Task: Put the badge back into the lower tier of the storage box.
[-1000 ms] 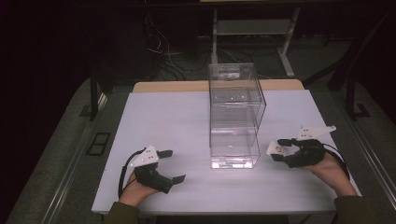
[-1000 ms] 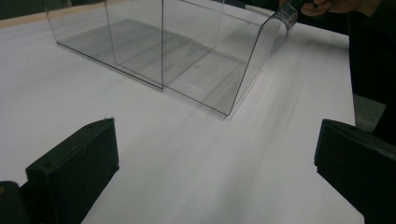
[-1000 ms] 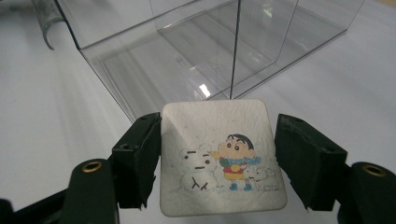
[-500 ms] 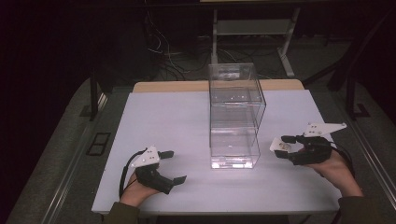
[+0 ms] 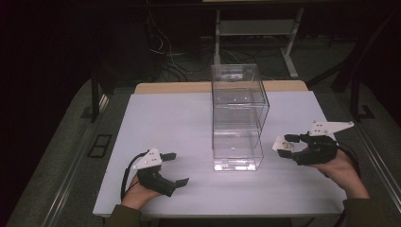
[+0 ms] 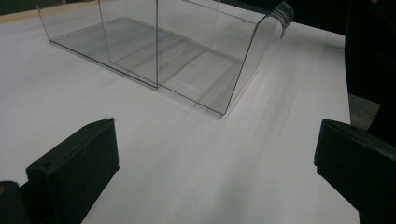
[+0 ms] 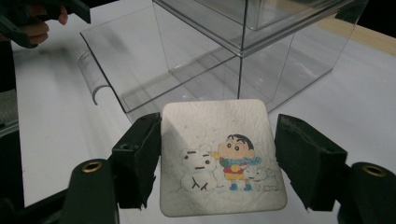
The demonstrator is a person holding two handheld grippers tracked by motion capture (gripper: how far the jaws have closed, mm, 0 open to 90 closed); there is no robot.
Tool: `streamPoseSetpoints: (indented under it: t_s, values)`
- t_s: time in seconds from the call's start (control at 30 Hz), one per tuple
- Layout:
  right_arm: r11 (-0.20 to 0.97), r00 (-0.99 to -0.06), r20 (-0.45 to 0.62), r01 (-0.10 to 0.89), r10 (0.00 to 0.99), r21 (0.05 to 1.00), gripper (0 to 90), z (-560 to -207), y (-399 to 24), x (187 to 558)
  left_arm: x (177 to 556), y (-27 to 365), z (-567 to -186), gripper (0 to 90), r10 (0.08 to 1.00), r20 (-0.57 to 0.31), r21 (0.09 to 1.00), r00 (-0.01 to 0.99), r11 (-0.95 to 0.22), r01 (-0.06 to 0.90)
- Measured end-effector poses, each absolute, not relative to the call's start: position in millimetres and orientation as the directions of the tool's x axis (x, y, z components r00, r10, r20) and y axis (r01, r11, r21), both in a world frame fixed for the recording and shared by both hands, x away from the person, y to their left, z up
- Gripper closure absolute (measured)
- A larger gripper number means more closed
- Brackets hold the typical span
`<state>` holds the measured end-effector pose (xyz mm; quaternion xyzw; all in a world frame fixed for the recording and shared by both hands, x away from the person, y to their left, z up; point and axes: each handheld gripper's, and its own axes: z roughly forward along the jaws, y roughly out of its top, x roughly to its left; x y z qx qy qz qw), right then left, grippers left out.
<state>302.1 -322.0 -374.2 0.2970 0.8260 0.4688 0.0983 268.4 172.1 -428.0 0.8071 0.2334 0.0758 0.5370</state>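
Coaster (image 5: 282,144), white and square, sits clamped in the right tool (image 5: 289,145), off the desk (image 5: 170,118), just right of the clear box stack (image 5: 238,118).

High view: the stack stands upright at mid-desk, three clear compartments one on another, the bottom one facing the person. Right tool lies in the right hand (image 5: 338,168) at the desk's right edge, pointing left toward the stack's base, near it but apart. Grey plate on top of the tool. Left tool (image 5: 176,169) rests low on the near left of the desk in the left hand (image 5: 139,191), jaws spread wide, nothing between them. It is well apart from the stack.

Left gripper view: two black jaws stand far apart at the bottom corners, bare white desk between. Beyond them lies the stack's bottom compartment (image 6: 159,51), its clear flap (image 6: 275,18) curling up at the far right.

Right gripper view: coaster (image 7: 223,158) held flat between the jaws, both pads against its side edges. Rounded corners; a cartoon print of a child in a scarf beside a snowman. Just beyond the coaster is the open bottom compartment (image 7: 187,70), its curled flap (image 7: 91,79) resting toward the left. Left tool (image 7: 28,18) and fingers show at the top left corner.
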Motion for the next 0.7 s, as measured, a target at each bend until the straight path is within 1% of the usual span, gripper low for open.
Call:
streamPoseSetpoints:
  t_s: [0.7]
  values:
    - [0.386, -0.823, 0.114, 0.379, 0.557, 0.841, 32.3, -355, -301, 309, 268, 171, -427, 0.0, 0.460, -0.123, 0.903, 0.879, -0.315, 0.291]
